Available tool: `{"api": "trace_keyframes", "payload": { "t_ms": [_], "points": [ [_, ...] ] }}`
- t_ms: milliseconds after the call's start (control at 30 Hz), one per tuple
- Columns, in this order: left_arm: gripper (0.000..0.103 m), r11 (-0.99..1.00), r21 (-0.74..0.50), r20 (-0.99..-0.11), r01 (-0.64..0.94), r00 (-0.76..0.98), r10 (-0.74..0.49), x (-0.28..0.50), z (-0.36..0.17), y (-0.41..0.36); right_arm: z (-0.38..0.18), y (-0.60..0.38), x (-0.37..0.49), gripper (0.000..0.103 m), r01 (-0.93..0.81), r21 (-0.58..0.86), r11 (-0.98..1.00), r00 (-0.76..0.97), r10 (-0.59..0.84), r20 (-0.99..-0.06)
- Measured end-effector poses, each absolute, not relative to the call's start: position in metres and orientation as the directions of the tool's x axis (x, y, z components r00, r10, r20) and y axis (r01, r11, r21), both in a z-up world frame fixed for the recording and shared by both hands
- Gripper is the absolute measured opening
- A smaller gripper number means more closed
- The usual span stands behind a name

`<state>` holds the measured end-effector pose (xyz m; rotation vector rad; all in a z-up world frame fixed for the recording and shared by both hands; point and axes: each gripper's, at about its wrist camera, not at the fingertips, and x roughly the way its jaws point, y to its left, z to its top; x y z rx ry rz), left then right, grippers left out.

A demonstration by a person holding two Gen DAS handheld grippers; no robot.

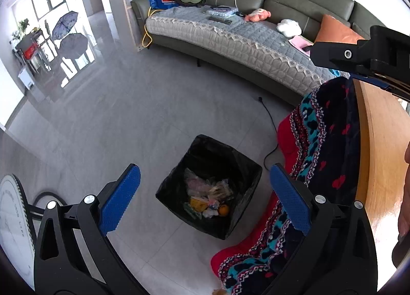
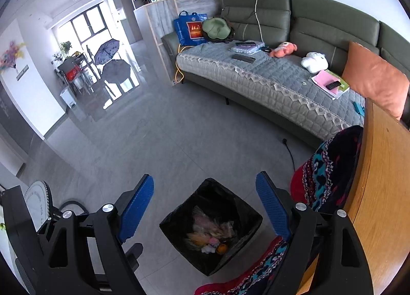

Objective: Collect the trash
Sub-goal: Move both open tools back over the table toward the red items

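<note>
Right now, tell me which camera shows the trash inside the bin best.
The left wrist view. The trash lies sharp there: clear wrappers, a yellow packet and an orange fruit in the black-lined bin. The right wrist view shows the same pile, but blurrier and lower in the frame.

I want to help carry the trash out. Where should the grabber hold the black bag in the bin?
Probably by the bag's rolled-over top edge, coming straight down from above. The bin stands upright and open on the floor, the liner folds over its rim there, and the trash sits low inside. The near corner is clear; the patterned blanket crowds the right side.
</note>
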<state>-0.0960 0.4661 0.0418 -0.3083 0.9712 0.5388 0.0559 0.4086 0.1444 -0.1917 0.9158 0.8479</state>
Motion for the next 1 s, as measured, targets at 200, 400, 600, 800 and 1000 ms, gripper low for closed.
{"api": "trace_keyframes", "payload": {
  "t_ms": [200, 400, 600, 800, 1000],
  "points": [
    [0.098, 0.833, -0.008, -0.848, -0.554, 0.445, 0.288, -0.095, 0.042, 0.460, 0.148, 0.399, 0.060, 0.082, -0.708, 0.209, 0.675, 0.318, 0.569, -0.759],
    [0.098, 0.840, -0.009, -0.837, -0.543, 0.463, 0.291, -0.095, 0.055, 0.443, 0.159, 0.371, 0.057, 0.082, -0.697, 0.223, 0.681, 0.331, 0.582, -0.743],
    [0.098, 0.865, -0.003, -0.824, -0.502, 0.491, 0.282, -0.087, 0.070, 0.406, 0.173, 0.319, 0.061, 0.085, -0.658, 0.228, 0.718, 0.373, 0.574, -0.729],
    [0.098, 0.897, -0.025, -0.817, -0.440, 0.526, 0.235, -0.072, 0.080, 0.353, 0.183, 0.250, 0.072, 0.085, -0.587, 0.248, 0.770, 0.430, 0.556, -0.711],
    [0.098, 0.942, -0.010, -0.808, -0.335, 0.558, 0.190, -0.047, 0.089, 0.287, 0.191, 0.173, 0.084, 0.085, -0.511, 0.251, 0.822, 0.493, 0.519, -0.698]
  ]
}}
